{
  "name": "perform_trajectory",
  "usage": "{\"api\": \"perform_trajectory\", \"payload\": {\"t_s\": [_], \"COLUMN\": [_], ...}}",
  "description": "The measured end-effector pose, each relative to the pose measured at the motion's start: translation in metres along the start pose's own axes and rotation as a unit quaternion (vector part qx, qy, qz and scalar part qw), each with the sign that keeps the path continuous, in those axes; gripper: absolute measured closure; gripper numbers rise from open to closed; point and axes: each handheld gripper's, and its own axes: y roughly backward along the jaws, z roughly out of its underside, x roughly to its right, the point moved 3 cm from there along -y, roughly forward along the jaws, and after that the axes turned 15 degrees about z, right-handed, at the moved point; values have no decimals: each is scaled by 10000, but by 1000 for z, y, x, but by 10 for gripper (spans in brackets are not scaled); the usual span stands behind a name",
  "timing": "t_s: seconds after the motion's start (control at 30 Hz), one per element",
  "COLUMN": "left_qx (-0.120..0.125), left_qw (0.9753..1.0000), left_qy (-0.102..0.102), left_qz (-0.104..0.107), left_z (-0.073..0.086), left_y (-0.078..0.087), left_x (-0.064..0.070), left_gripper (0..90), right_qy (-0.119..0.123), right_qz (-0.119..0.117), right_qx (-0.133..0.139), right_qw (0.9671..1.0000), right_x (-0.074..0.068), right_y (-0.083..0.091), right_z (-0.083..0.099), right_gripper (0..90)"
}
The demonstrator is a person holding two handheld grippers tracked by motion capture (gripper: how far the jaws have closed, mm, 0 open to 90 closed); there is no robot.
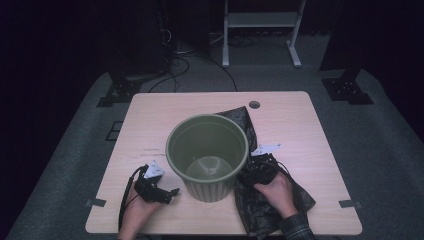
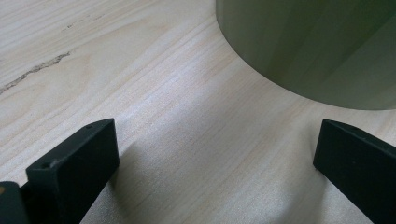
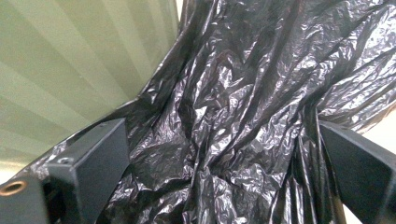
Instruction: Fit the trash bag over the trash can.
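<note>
Where the table's (image 1: 300, 120) near edge cuts the high view, the bin bag's (image 1: 265, 210) near end runs under the person's right wrist, so its full outline is hard to make out. That black bag lies crumpled on the table, its long axis running from the near edge away past the right side of the bin (image 1: 207, 155), with its far tip showing behind the rim. On it sits the right gripper (image 1: 261, 167), jaws spread wide over the plastic, perhaps just touching it. Left of the bin, the left gripper (image 1: 167, 192) hovers over bare wood, jaws wide apart and empty, pointing at the bin's wall. Upright, the green bin stands mid-table.
</note>
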Motion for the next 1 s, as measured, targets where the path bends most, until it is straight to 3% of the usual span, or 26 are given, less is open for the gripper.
{"api": "perform_trajectory", "payload": {"t_s": [0.2, 0.4, 0.73, 0.87, 1.0], "left_qx": [-1, -2, 0, -1, 1], "left_qw": [10000, 10000, 10000, 10000, 10000], "left_qy": [-2, -3, -1, -2, -1], "left_qz": [0, 0, 1, 0, 0], "left_z": [0, 0, 0, 0, 0], "left_y": [0, 0, 0, 0, 0], "left_x": [0, 0, 0, 0, 0], "left_gripper": [0, 0, 0, 0, 0], "right_qy": [397, 312, 272, 311, 238], "right_qz": [416, 494, 434, 285, 81], "right_qx": [-14, 62, 277, 274, 250], "right_qw": [9983, 9983, 9983, 9987, 9994], "right_x": [-8, -6, -4, -4, -2], "right_y": [-2, 2, 11, 13, 14], "right_z": [1, 2, 8, 9, 11], "right_gripper": [68, 165, 628, 858, 889]}}
